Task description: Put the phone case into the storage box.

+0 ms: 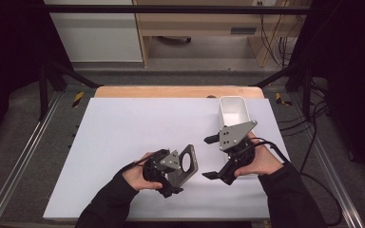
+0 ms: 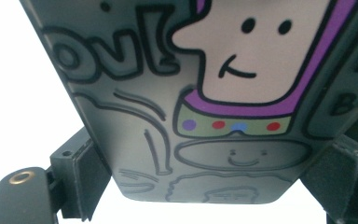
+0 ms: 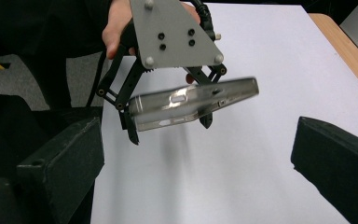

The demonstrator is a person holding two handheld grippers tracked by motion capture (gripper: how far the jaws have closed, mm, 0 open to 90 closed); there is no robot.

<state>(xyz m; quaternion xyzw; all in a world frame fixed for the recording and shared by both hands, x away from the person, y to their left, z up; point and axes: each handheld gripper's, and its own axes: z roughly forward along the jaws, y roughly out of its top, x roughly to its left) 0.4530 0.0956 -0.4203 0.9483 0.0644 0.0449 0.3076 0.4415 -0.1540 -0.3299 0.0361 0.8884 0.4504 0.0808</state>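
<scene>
Left gripper (image 1: 173,178) clamps phone case (image 1: 186,164) — seemingly clear-edged — above table (image 1: 123,137).

Phone case (image 2: 205,93): held so close in the left gripper view that its printed cartoon runs off at twelve and three o'clock. In the right gripper view its edge (image 3: 193,102) is motion-blurred; the far gripper's (image 3: 168,105) jaws sit partly behind it.

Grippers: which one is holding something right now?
The left gripper, clamped on the phone case. The right gripper hangs open, jaws spread wide.
</scene>
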